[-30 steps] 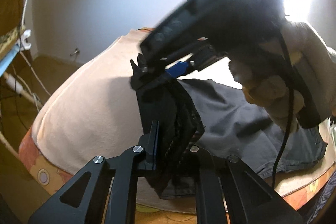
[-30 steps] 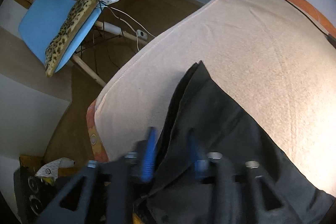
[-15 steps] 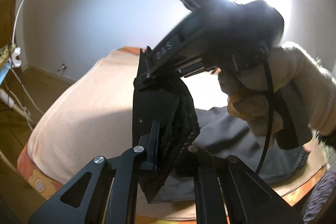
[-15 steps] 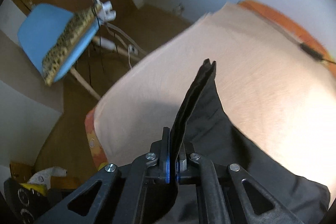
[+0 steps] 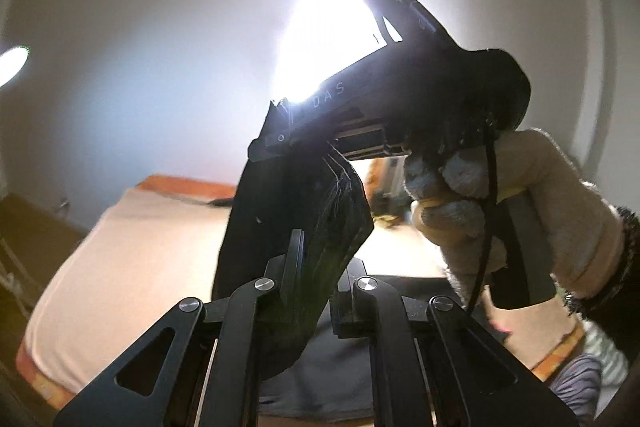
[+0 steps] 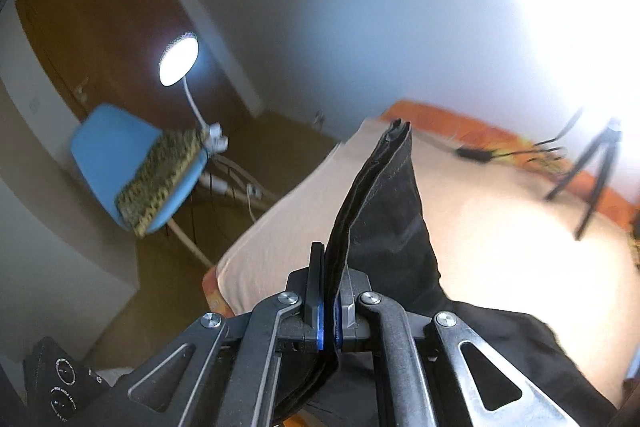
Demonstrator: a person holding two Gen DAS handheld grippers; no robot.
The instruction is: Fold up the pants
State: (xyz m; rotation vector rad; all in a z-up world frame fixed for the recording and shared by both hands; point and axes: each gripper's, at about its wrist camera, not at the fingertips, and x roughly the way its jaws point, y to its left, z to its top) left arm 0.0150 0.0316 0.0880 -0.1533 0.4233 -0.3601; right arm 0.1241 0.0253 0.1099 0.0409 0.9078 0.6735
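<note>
The dark grey pants (image 6: 384,211) are soft and limp, so they likely need holding at a hemmed or seamed edge, where layers bunch. The right gripper (image 6: 329,301) is clamped on a stitched edge; the left gripper (image 5: 316,267) pinches a thick wad of folds. One end hangs lifted above the bed (image 6: 500,227); the rest trails on its near edge.

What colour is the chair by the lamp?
Blue chair with a leopard-print cushion; clearest in the right wrist view.
</note>
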